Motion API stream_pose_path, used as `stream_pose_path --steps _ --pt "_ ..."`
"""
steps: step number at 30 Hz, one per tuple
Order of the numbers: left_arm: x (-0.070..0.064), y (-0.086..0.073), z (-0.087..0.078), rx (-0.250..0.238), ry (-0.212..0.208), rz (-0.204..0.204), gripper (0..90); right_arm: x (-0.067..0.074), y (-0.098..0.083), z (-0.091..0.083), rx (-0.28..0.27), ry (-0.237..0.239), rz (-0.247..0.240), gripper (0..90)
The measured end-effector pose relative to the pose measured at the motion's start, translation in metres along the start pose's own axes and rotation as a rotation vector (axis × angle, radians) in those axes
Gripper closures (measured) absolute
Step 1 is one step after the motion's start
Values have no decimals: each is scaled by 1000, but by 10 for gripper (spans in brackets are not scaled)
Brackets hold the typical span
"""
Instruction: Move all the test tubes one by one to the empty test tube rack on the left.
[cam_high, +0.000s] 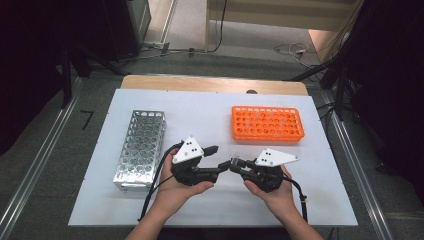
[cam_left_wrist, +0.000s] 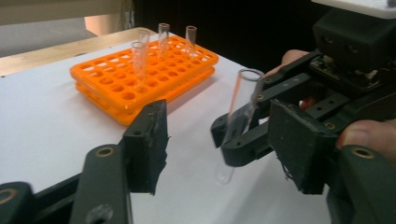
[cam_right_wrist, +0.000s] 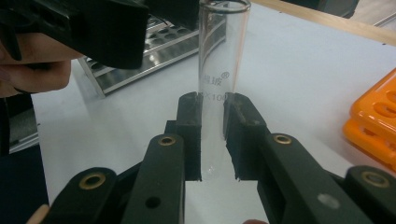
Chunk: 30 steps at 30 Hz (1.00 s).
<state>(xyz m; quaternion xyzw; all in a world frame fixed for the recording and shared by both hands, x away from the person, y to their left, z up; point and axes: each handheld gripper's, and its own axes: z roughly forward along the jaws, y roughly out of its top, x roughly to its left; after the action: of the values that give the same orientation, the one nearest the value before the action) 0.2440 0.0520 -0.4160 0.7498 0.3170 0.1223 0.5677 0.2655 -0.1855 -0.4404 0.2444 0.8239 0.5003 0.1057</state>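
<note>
The right gripper (cam_right_wrist: 212, 135) clamps a clear glass test tube (cam_right_wrist: 219, 70) upright between its black pads, above the white table (cam_high: 210, 120) — near the table's front edge. The left gripper (cam_left_wrist: 219, 140) faces it with jaws spread wide, holding nothing — the orange plastic tube rack (cam_high: 267, 123) and perforated metal rack (cam_high: 141, 148) sit well apart

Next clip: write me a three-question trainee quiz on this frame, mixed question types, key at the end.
1. True or false: the right hand-held gripper is shut on the clear glass test tube.
2. How many tubes stand in the orange plastic rack? A two, B four, C six.
3. Fill in: the left hand-held gripper is ____.
4. Key: true; B; open. The perforated metal rack holds none that can be seen.
</note>
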Motion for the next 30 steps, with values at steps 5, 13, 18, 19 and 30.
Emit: stream_pose_path --steps 5,13,18,19,30 --pt "-6 0 5 -1 -29 19 496 7 0 5 8 12 -16 744" --pt "-9 0 9 10 -31 30 623 14 1 10 20 27 -44 744" --pt "-10 -1 8 12 -24 40 683 16 1 11 23 33 -46 744" --pt "-10 -1 8 12 -24 40 692 16 1 11 23 34 -47 744" --pt "-12 -1 10 18 -4 66 746 16 1 10 17 35 -40 743"
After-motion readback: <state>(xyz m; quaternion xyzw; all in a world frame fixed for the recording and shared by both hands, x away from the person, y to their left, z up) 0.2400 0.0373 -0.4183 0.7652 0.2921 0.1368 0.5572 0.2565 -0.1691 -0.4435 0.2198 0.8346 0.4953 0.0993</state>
